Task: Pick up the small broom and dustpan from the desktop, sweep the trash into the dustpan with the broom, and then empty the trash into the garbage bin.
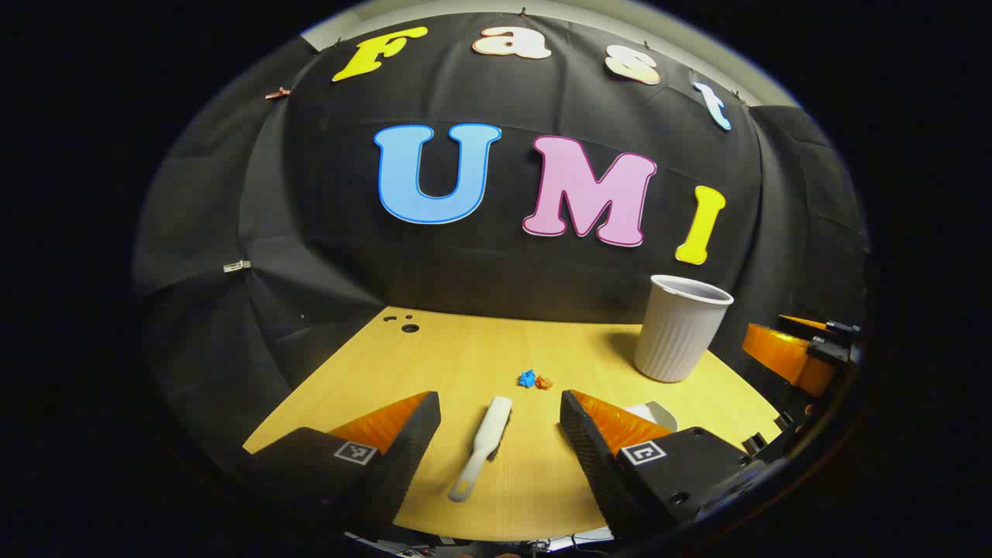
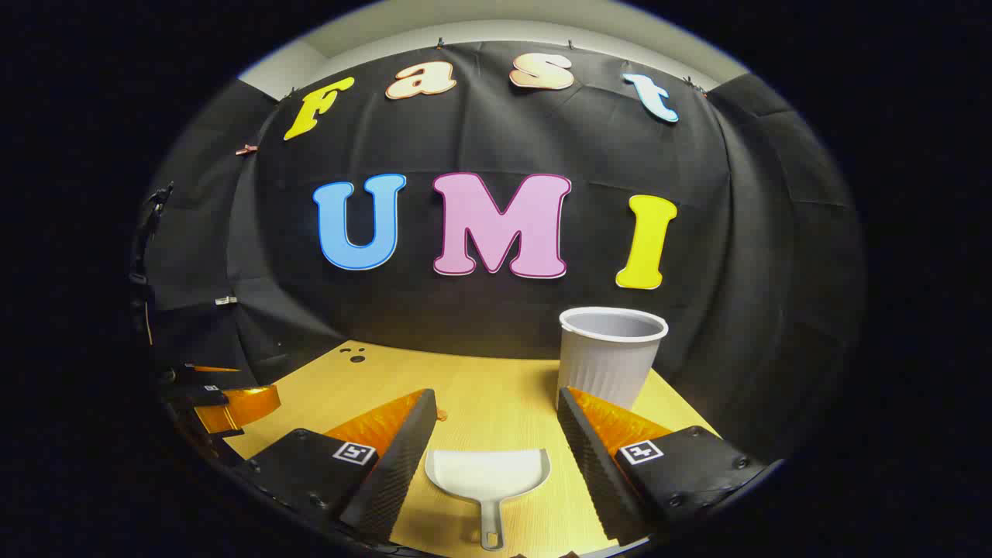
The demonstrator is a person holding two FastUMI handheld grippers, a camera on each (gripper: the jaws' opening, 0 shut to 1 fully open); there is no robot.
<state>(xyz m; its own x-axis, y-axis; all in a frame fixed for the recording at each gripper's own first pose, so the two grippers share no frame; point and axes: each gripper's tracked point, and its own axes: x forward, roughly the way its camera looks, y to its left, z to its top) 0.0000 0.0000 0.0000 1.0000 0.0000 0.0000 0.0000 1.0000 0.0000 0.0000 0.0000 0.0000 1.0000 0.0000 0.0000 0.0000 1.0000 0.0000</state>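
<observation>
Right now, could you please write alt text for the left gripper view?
The open left claw hovers above a white broom lying on the wooden desktop. Beyond it sit two small trash scraps, blue and orange, and a ribbed grey bin stands at the right.

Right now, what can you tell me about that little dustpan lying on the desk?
The dustpan is small, white and looks like plastic: a shallow scoop with a short handle ending in a hanging hole. It lies flat on the wooden desk, handle toward the camera, between the open fingers of the right gripper, which do not touch it. It looks empty.
</observation>
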